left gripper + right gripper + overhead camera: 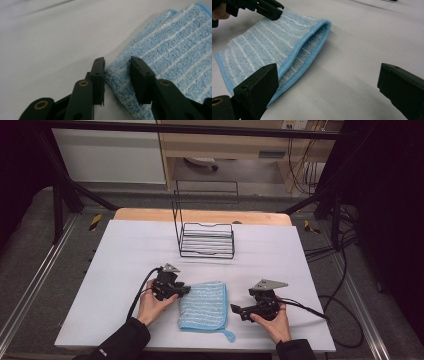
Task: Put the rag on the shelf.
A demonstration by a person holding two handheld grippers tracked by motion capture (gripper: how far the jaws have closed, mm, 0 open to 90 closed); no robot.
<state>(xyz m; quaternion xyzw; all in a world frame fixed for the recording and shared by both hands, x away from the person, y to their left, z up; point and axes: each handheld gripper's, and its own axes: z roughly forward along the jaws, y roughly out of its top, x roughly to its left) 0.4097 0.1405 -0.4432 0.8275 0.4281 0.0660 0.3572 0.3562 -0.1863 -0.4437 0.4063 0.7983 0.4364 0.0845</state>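
Note:
A folded blue towel with white stripes (202, 305) lies flat on the white table near its front edge. My left gripper (184, 291) is at the towel's far left corner. In the left gripper view the jaws (117, 60) straddle the towel's edge (175, 42), with cloth lying between them and the gap still wide. The cloth does not look pinched. My right gripper (234, 309) rests just right of the towel. It stands wide open (328, 68), one jaw by the towel's folded edge (269, 42), the other over bare table. The left gripper (270, 11) shows beyond at the far corner.
A black wire rack (207, 240) stands at the back middle of the white table top (125, 250). Cables trail from both grippers, the right one off the table's right side. A black frame and shelving stand behind the table.

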